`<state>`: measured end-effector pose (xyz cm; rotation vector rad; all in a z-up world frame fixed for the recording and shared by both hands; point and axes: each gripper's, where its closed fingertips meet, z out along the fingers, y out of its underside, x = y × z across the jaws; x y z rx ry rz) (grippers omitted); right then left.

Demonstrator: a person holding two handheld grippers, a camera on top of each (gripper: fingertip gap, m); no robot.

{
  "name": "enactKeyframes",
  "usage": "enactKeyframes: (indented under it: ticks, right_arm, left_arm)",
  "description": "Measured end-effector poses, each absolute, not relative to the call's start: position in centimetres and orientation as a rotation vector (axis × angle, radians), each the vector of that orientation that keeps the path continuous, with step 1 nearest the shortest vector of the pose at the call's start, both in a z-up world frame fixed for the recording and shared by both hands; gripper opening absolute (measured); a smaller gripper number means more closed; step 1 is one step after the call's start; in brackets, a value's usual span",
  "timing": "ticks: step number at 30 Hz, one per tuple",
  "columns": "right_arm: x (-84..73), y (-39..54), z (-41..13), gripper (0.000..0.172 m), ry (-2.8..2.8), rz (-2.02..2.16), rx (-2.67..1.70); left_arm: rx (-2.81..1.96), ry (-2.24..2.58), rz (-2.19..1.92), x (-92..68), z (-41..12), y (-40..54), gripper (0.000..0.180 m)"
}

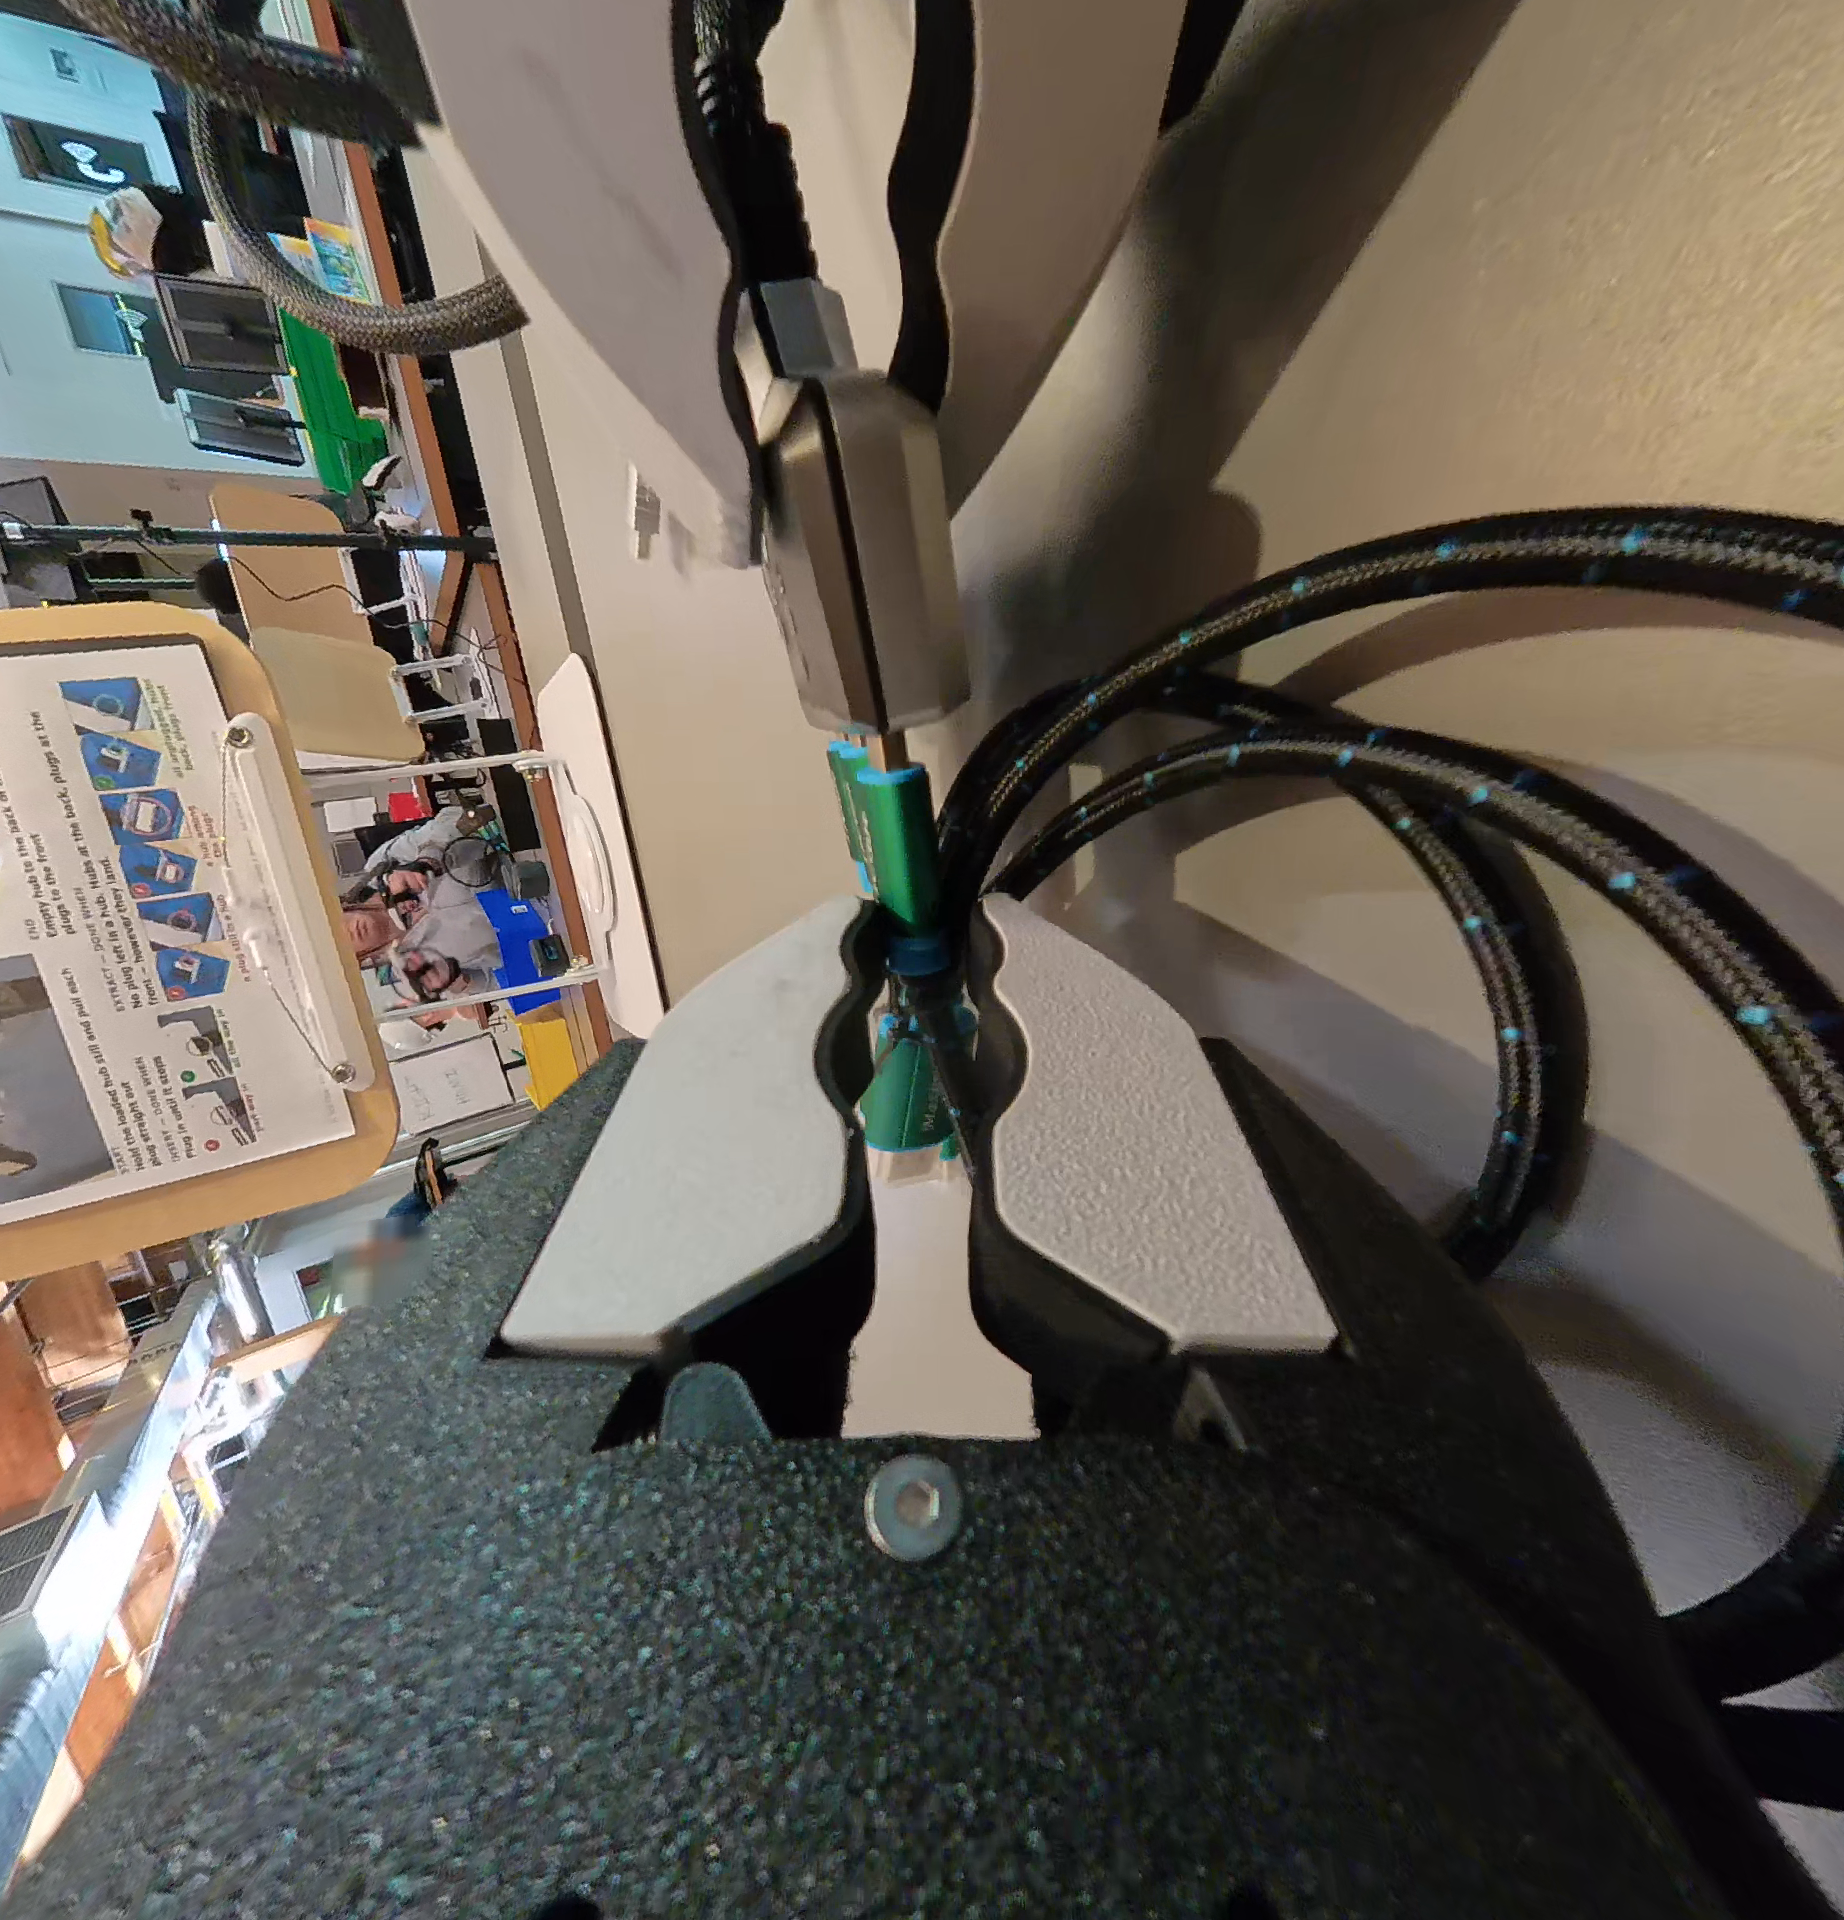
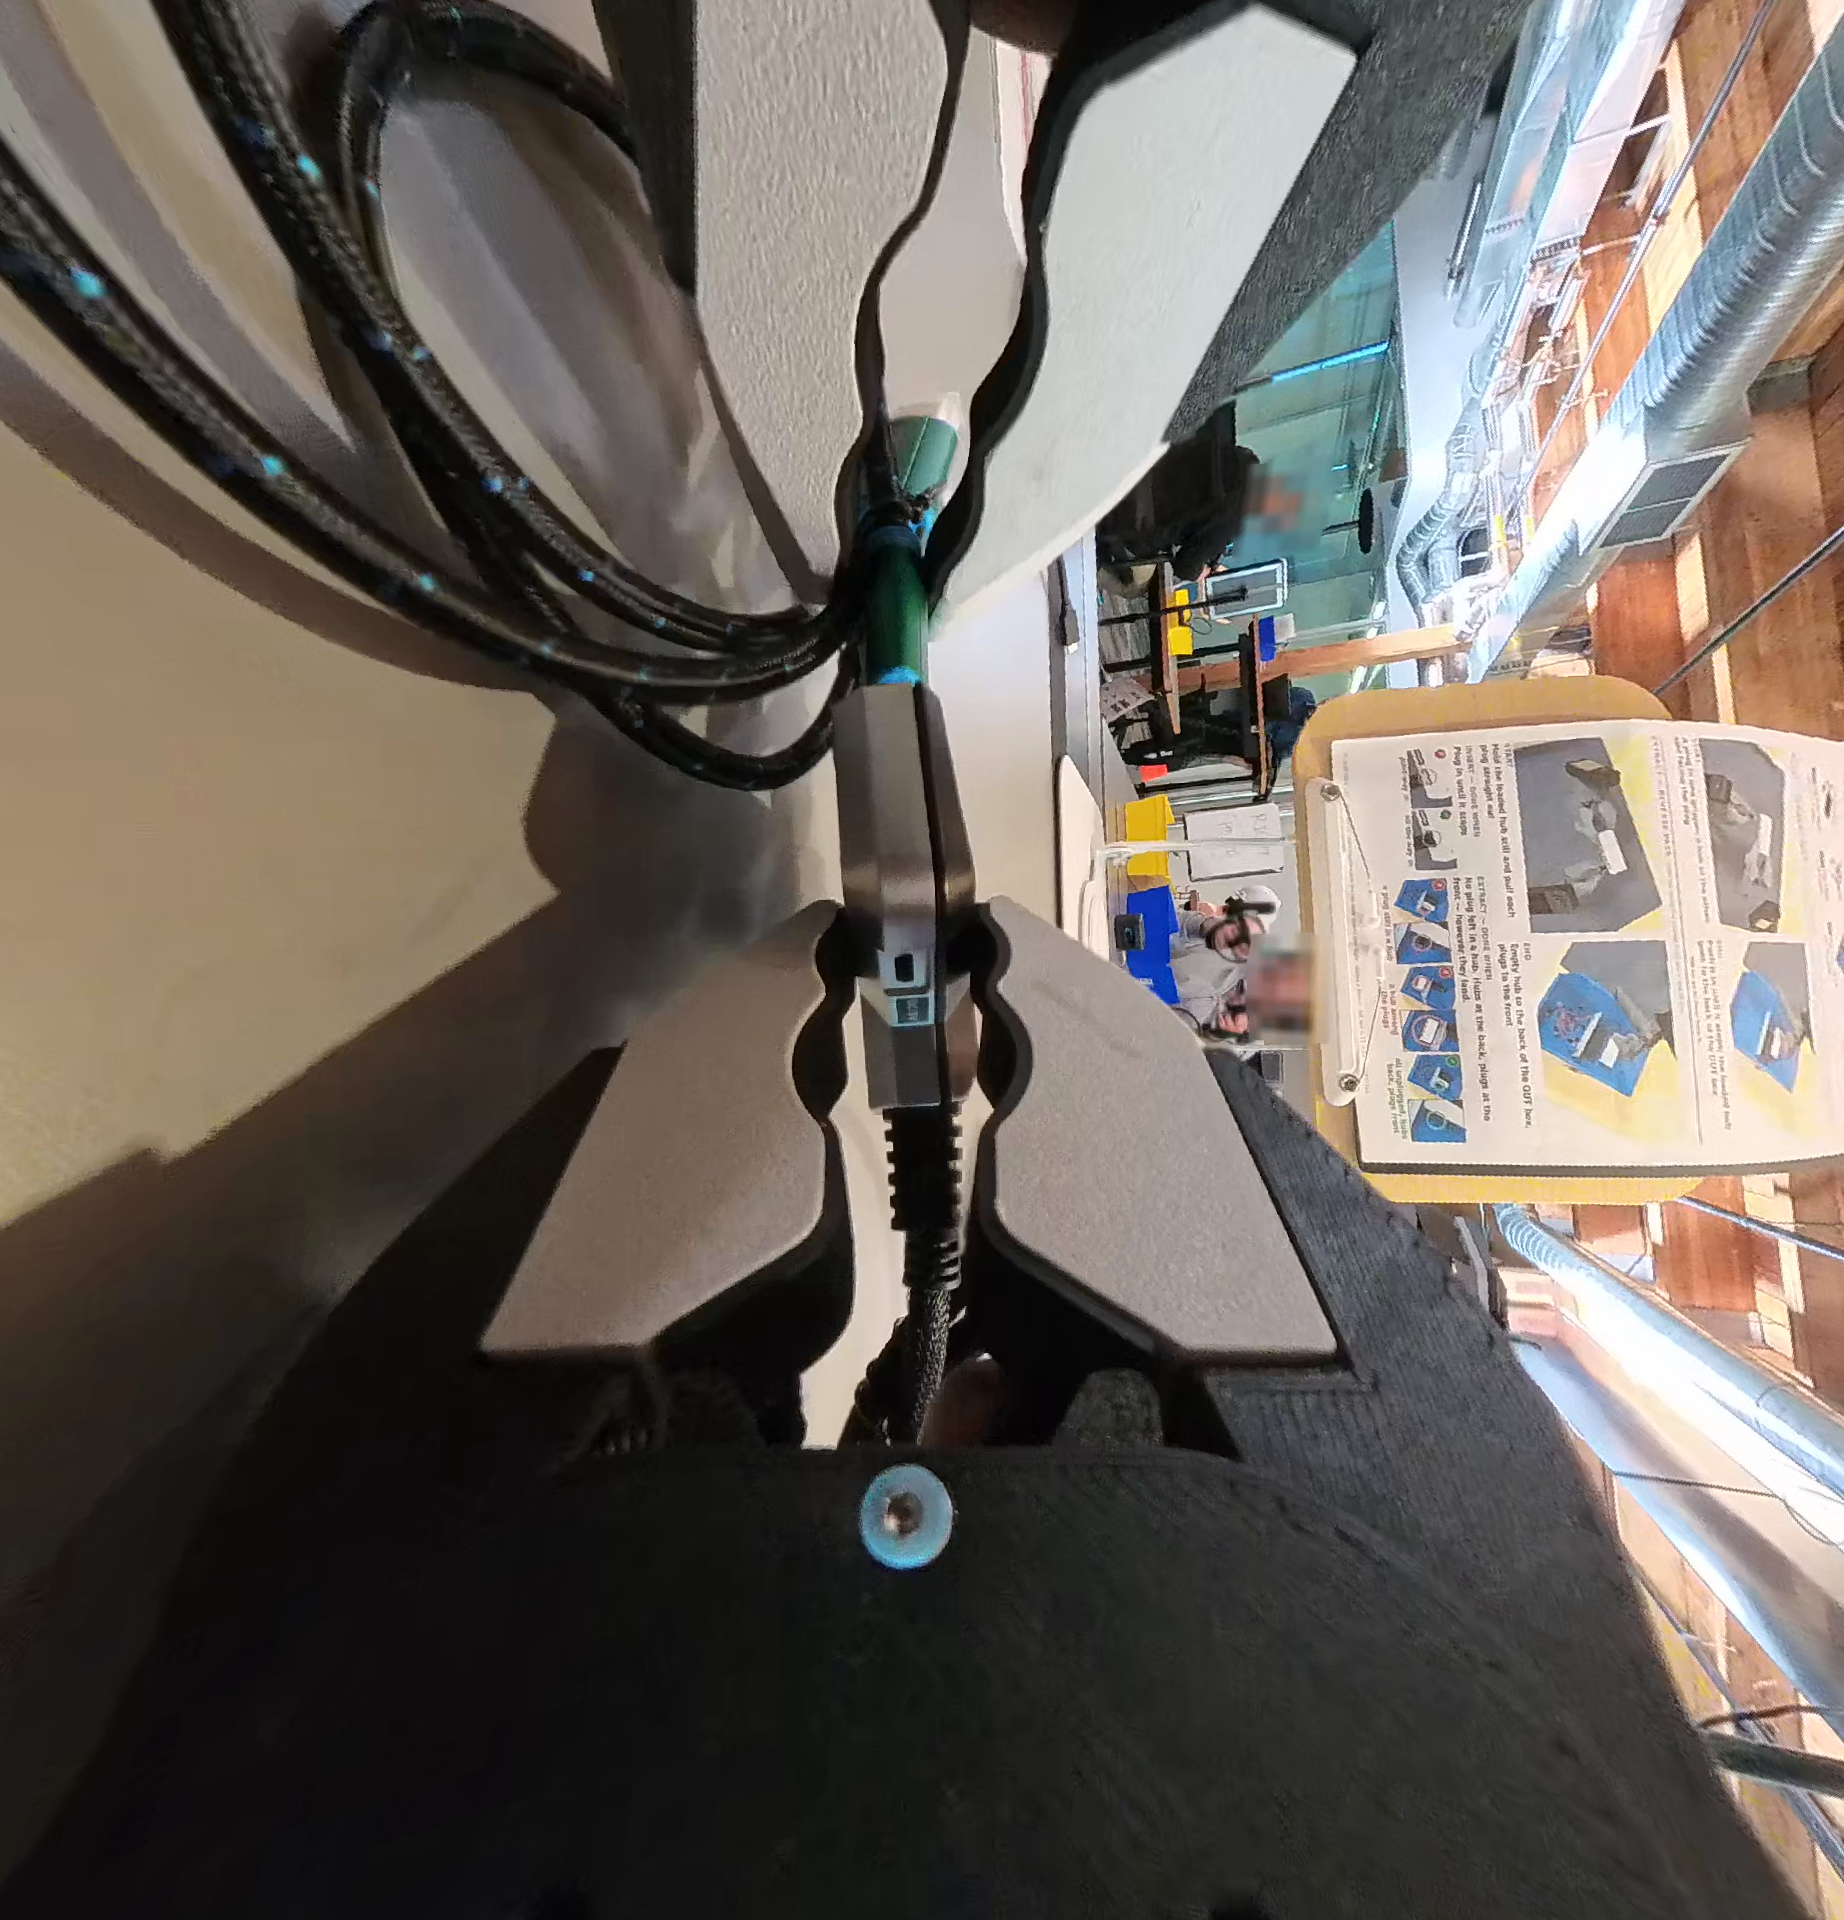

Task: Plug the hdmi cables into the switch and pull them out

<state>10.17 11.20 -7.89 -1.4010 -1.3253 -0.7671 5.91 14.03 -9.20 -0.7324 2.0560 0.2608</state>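
Grip check: left tongs [image 1: 923, 935] clench green plug [image 1: 902, 831]; right tongs [image 2: 902, 935] clench grey hub [image 2: 892, 831]; advise straight, in-line movement.

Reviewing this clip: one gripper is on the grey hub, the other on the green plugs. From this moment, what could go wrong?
1. The left gripper clamps a bundle of green plugs rather than one, so several may move together.
2. The looped black braided cables crowd its fingers and could snag or drag.
3. The right gripper pinches only the cable end of the grey hub, so the hub might pivot or slip under a sideways load.
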Motion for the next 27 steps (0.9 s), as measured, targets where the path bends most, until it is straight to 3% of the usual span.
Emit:
enactKeyframes:
  ticks: [9, 27]
  right_arm:
    - [7.8, 10.7, -7.6, 0.019, -1.341, -0.713, -1.358]
    - [11.6, 12.0, -9.1, 0.021, -1.261, -0.985, -1.524]
  left_arm:
    - [-0.683, 2.02, 0.209, 6.7, -8.8, 12.7, 0.013]
    - [-0.902, 2.061, 0.154, 6.2, -10.5, 14.9, 0.015]
